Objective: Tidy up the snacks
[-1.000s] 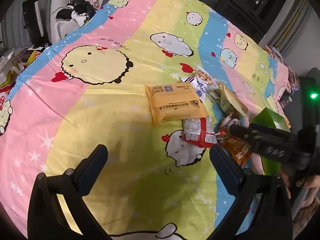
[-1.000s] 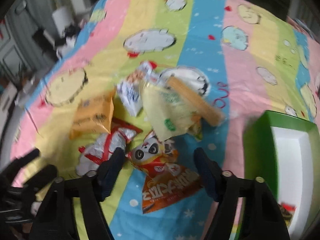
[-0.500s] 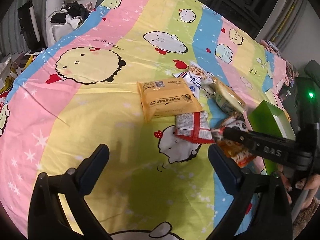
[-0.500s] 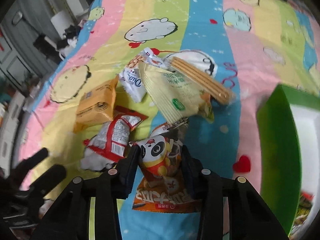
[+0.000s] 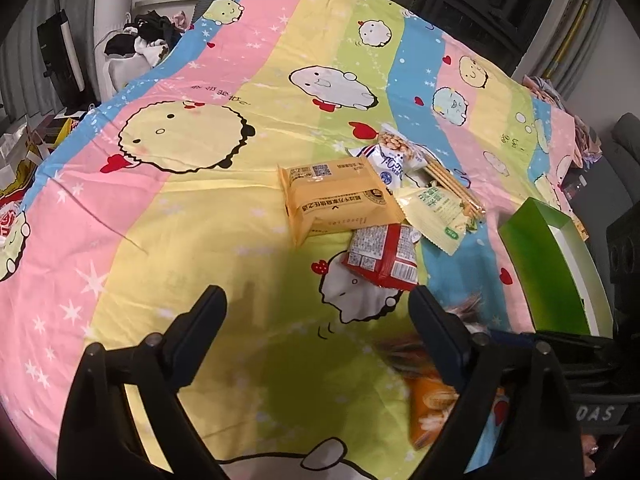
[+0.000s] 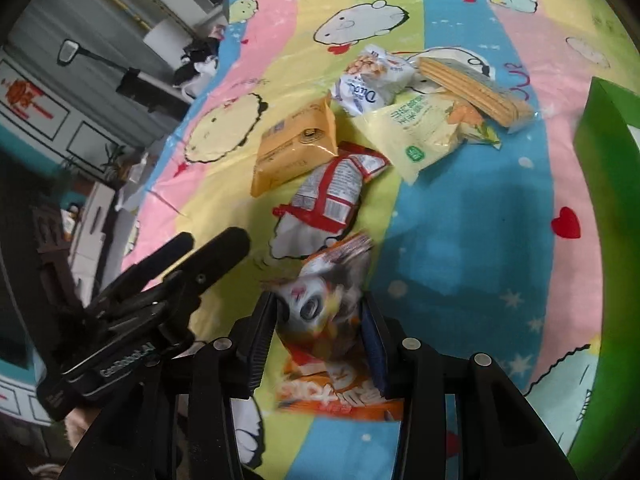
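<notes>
Right gripper (image 6: pixel 320 344) now pinching the orange panda bag (image 6: pixel 324 320), lifted off the bedsheet (image 6: pixel 460 240) since half a second ago; green box (image 6: pixel 600 200) at 3 o'clock looks like the drop target. Left gripper (image 5: pixel 316 332) spread wide, holding nothing.

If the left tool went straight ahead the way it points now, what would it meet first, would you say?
Probably the bedsheet first, at the white cartoon print; the open left tool holds nothing. Just past it lies the red packet, though depth is hard to judge.

"GenRobot.AI" is printed on the left gripper (image 6: pixel 208 252), and "Dutch" in script on the white-blue packet (image 6: pixel 370 84).
</notes>
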The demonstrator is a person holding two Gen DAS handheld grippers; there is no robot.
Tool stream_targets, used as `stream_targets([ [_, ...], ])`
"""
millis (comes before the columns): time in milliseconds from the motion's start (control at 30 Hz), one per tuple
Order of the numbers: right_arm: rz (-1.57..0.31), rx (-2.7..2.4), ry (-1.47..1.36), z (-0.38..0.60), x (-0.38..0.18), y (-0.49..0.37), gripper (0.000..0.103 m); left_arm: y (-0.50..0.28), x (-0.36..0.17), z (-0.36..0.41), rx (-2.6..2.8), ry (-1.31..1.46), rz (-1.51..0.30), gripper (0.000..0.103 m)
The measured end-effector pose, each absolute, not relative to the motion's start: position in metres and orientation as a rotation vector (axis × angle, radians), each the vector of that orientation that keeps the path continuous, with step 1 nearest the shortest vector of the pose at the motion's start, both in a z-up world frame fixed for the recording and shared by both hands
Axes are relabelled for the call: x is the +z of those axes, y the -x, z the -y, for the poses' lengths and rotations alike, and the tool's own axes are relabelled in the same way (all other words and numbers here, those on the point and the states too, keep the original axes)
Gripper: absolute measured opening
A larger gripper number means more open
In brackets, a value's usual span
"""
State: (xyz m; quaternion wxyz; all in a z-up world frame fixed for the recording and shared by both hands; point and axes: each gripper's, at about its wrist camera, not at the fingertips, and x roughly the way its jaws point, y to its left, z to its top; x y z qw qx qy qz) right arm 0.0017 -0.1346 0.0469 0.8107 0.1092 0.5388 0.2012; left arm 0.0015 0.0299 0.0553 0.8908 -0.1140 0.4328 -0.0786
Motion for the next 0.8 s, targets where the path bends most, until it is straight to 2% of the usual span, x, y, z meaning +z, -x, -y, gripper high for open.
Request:
stream_targets([
  [100,-1.115,0.409,-0.276,0.146,0.056,0.001,0.053,0.000,0.056,-0.030,-0.204,0.271,-0.912,0.091],
  [167,-1.074,0.418,-0.329,0.158,0.065,0.004,0.066,0.002,0.056,-0.027,-0.230,0.284,-0.920,0.088],
  [400,-0.996,0.407,-0.406,0.179,0.077,0.007,0.066,0.007,0.048,0.000,-0.432,0.350,-1.003,0.080],
  [800,-1.144,0.476,-0.397,0.156,0.042,-0.005,0.066,0.016,0.031,0.032,-0.531,0.342,-1.086,0.071],
])
